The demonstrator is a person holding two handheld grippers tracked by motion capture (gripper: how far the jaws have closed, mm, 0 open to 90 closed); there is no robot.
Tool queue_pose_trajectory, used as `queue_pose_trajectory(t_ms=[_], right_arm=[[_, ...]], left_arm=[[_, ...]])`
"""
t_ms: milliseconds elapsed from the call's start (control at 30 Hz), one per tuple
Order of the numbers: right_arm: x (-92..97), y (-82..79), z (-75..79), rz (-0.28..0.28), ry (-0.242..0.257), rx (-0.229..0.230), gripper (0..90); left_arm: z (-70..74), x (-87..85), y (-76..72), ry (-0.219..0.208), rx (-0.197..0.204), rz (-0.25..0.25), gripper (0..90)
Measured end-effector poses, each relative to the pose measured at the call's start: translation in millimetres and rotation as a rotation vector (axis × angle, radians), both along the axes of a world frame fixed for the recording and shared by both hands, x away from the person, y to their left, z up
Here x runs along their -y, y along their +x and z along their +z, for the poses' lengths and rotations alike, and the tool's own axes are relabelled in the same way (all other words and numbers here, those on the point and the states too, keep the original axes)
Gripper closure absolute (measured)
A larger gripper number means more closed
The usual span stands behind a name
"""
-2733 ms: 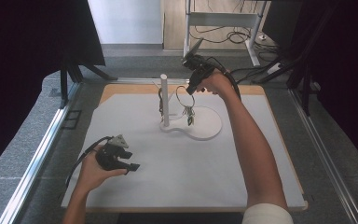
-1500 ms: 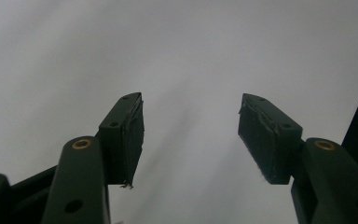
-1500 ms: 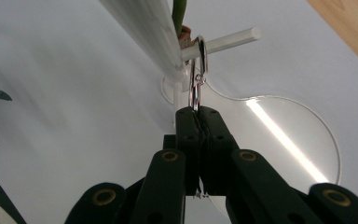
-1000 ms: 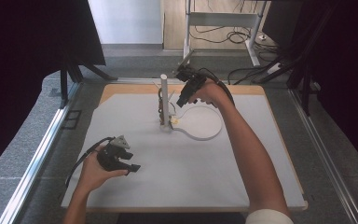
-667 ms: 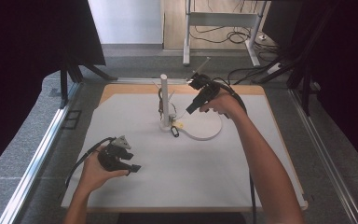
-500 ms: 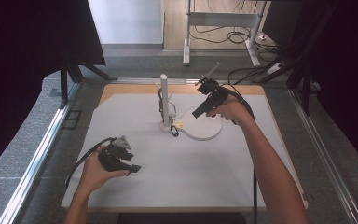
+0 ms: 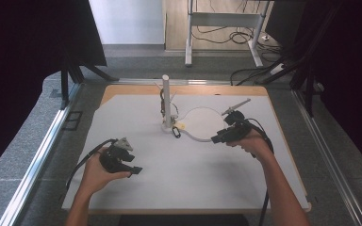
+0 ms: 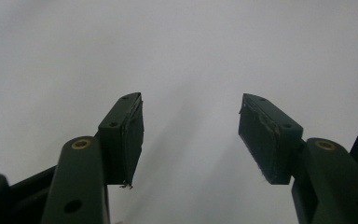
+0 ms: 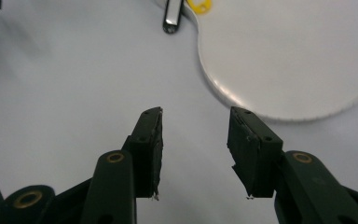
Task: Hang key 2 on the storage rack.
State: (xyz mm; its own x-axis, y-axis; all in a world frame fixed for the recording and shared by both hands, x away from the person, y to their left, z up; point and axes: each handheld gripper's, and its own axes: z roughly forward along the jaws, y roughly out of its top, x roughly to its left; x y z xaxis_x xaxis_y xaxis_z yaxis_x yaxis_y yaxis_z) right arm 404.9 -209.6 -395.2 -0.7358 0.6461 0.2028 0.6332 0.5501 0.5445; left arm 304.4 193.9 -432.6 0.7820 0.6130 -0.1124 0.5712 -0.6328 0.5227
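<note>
A white post [image 7: 166, 99] stands on the white mat [image 7: 136, 117] beside a flat round white disc [image 7: 199, 123]. A yellow tag [image 7: 180, 125] and a dark clip [image 7: 176, 133] lie at the foot of the post. My right gripper [image 7: 215, 139] is low at the disc's near right edge. Its jaws have just been opening and nothing is between them. In the right gripper view [image 9: 193, 140] the disc [image 9: 284, 60], the yellow tag [image 9: 199, 5] and the clip [image 9: 171, 18] lie ahead. My left gripper [image 7: 135, 170] rests at the front left, open [image 8: 191, 126] and empty over bare mat.
The mat covers a wooden tabletop [image 7: 207, 89] with metal rails [image 7: 42, 155] along both sides. Black screens [image 7: 28, 37] stand at the far left and right. Cables [image 7: 217, 33] and a desk frame lie on the floor beyond.
My right gripper has left the post and come right and down to the disc's near edge, its jaws wider. The tag and clip stay at the post's foot. The left hand kept still.
</note>
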Motion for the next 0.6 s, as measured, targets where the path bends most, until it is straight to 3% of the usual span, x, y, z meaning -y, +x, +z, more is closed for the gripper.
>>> queue_pose_trajectory(t_ms=[167,300,433,600], right_arm=[[15.0,-4.4,-15.1,-0.032,0.014,-0.004,54.6],[17.9,-7.5,-18.0,-0.047,0.019,0.011,53.6],[20.0,-11.8,-17.5,-0.073,0.029,0.054,46.8],[31.7,-27.2,-29.8,-0.121,0.033,0.124,41.1]], left_arm=[[-0.5,0.5,0.1,0.003,-0.004,-0.008,40.9],[-0.8,0.9,0.0,0.008,-0.007,-0.008,40.8],[-0.2,0.2,-0.2,0.008,-0.005,-0.010,40.7],[0.6,-1.8,-0.5,-0.002,-0.004,-0.002,40.6]])
